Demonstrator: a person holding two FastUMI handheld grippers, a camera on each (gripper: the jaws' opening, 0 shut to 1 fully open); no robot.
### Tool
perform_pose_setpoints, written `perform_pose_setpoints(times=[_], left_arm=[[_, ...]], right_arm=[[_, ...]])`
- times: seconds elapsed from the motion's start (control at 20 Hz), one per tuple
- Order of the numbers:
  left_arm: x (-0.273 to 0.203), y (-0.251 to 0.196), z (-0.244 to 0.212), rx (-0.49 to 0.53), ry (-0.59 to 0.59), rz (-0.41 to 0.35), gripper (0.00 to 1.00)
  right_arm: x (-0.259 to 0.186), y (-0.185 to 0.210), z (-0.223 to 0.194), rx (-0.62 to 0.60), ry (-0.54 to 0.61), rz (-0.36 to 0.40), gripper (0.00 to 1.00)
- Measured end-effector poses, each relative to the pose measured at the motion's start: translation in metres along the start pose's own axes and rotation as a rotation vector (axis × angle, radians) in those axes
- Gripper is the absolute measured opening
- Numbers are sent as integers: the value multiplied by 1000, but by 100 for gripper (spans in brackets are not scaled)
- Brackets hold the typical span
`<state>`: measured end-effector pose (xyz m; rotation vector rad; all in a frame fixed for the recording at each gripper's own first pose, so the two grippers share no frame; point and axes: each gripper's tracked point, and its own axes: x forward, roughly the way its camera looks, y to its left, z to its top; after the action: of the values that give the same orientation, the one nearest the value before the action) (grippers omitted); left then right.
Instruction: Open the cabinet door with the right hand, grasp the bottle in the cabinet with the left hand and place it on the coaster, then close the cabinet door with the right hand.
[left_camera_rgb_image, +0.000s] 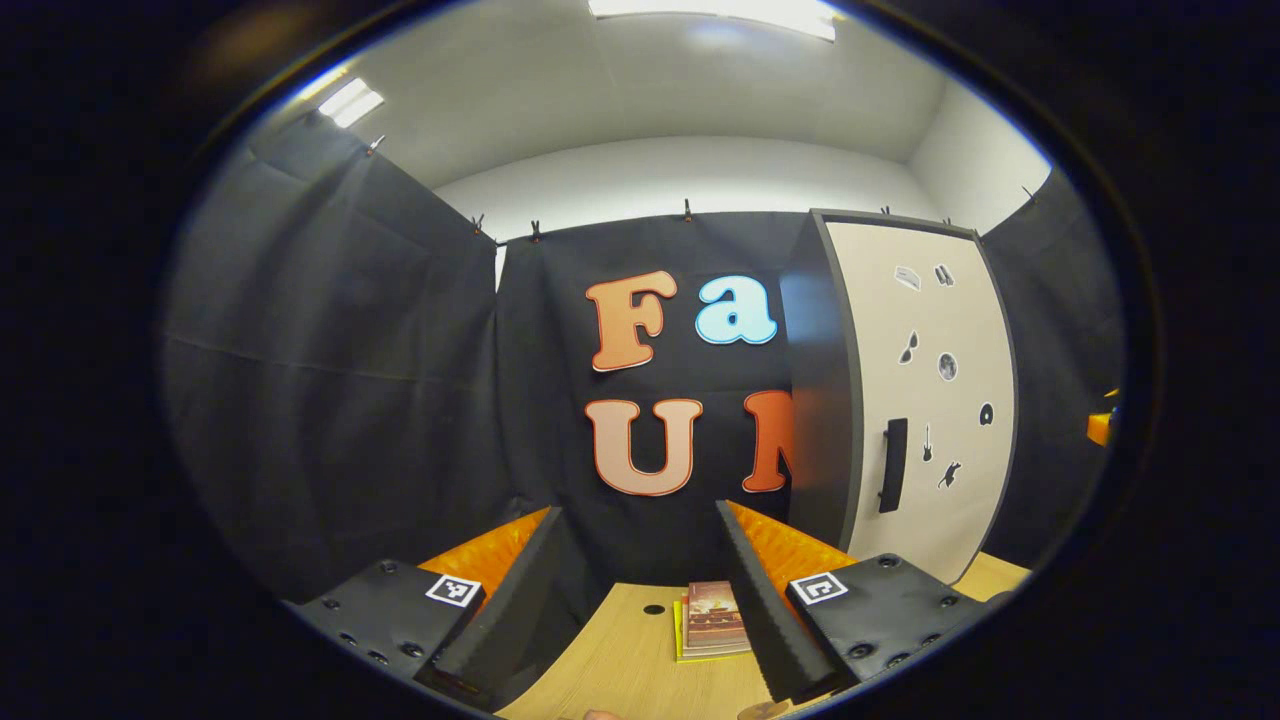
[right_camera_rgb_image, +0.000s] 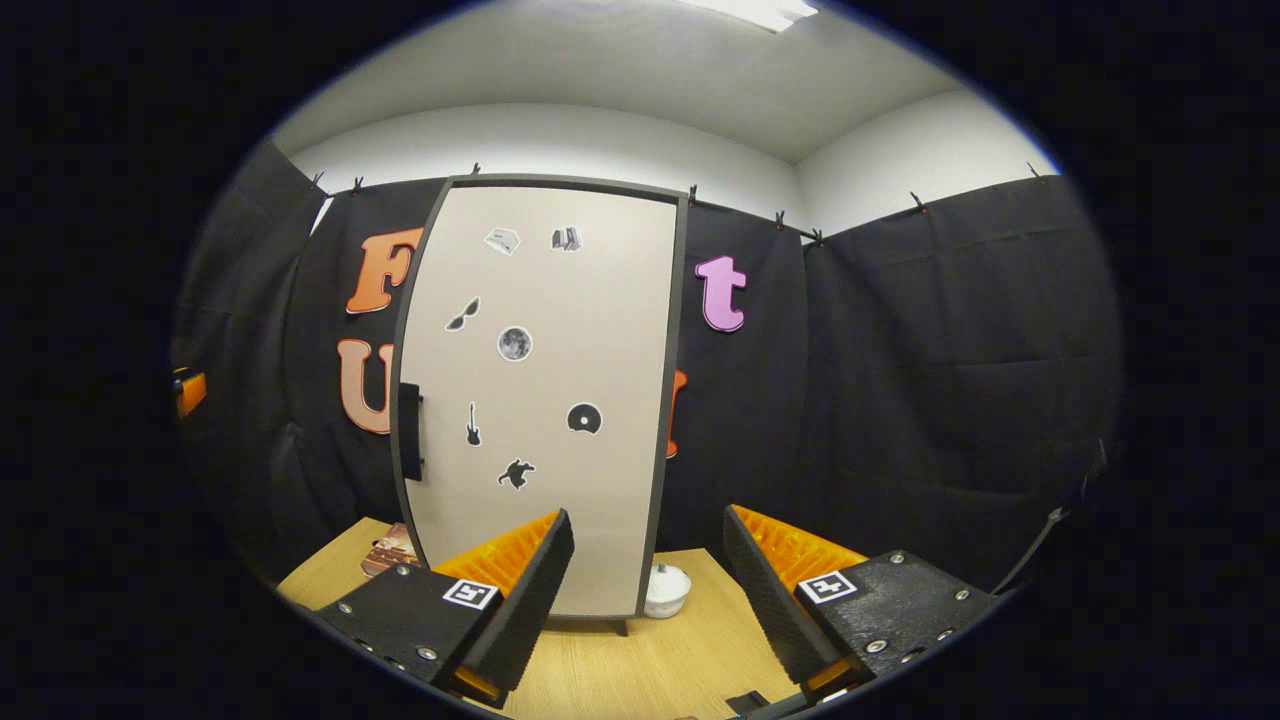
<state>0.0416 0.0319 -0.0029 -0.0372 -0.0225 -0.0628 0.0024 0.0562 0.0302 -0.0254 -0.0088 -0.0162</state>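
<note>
The tall cabinet stands on the wooden table with its pale door (right_camera_rgb_image: 540, 400) shut, so its inside is hidden. A dark vertical handle (right_camera_rgb_image: 409, 430) sits on the door's left edge. My right gripper (right_camera_rgb_image: 648, 516) is open and empty, in front of the door's lower part and a little short of it. In the left gripper view the cabinet door (left_camera_rgb_image: 930, 400) and its handle (left_camera_rgb_image: 892, 465) are off to the right. My left gripper (left_camera_rgb_image: 638, 512) is open and empty above the table, facing the black cloth wall.
A small stack of books (left_camera_rgb_image: 712, 620) lies on the wooden table (left_camera_rgb_image: 620, 660) left of the cabinet, also visible as books (right_camera_rgb_image: 385, 550). A small white round object (right_camera_rgb_image: 665, 590) sits at the cabinet's right foot. Black cloth walls enclose the table.
</note>
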Motion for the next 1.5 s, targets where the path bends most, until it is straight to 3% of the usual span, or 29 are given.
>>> perform_pose_setpoints(times=[0.2,0.4,0.6,1.0,1.5], left_arm=[[-1,12,8,-5,-25,9,93],[-3,22,10,-6,-30,10,93],[-9,31,5,-18,-15,9,96],[-21,62,-15,-16,33,36,93],[-30,122,-21,33,50,122,96]], right_arm=[[0,21,13,-4,-18,20,93],[5,60,23,36,-34,85,94],[15,112,26,39,-35,157,94],[62,218,32,85,-41,265,94],[150,293,11,72,4,262,93]])
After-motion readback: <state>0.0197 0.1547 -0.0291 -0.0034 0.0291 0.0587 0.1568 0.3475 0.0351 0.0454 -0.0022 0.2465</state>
